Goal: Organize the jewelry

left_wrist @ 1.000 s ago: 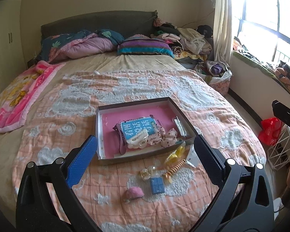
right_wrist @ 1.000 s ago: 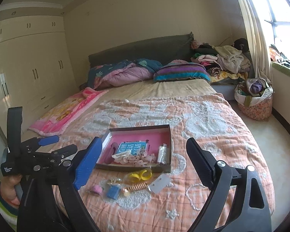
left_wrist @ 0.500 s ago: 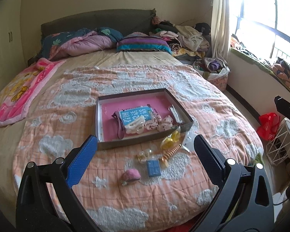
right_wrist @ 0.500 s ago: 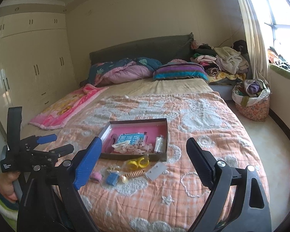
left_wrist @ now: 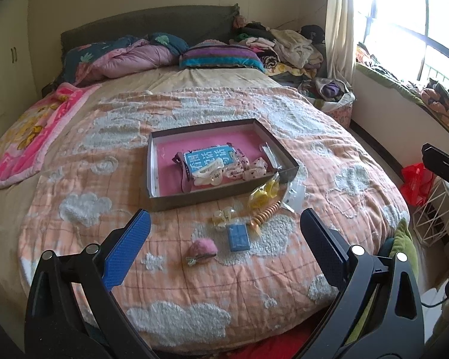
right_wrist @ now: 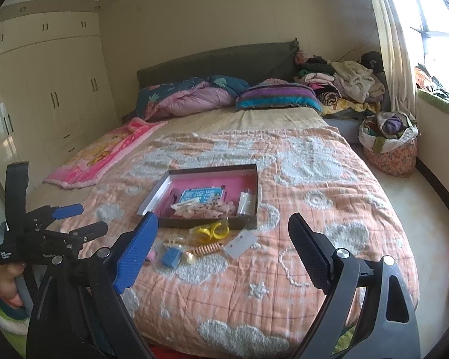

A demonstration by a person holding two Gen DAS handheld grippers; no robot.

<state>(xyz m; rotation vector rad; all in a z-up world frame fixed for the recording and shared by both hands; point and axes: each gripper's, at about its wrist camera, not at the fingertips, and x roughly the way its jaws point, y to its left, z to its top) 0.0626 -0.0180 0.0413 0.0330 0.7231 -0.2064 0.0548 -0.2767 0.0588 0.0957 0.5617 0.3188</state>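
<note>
A shallow box with a pink floor [left_wrist: 164, 152] [right_wrist: 176, 185] lies on the bed and holds a blue card [left_wrist: 209, 158], a white clip and dotted bows. In front of it lie yellow rings [left_wrist: 262, 196] [right_wrist: 214, 230], an orange coil [left_wrist: 265, 217], a blue square [left_wrist: 238, 237] [right_wrist: 170, 256], clear beads [left_wrist: 223, 217], a pink fluffy clip [left_wrist: 202, 248] and a clear packet [right_wrist: 241, 243]. My left gripper [left_wrist: 224, 242] is open and empty, hanging back above the bed's near edge. My right gripper [right_wrist: 223, 242] is open and empty, also well back from the items.
The orange cloud-pattern quilt [left_wrist: 194, 299] covers the round bed. A pink blanket [left_wrist: 24, 137] lies at left, pillows and piled clothes at the headboard. A fabric basket [right_wrist: 389, 146] stands on the floor at right, wardrobes [right_wrist: 45, 89] at left.
Both grippers have pulled back from the bed; the box and the loose items look farther away. Nothing on the bed has moved.
</note>
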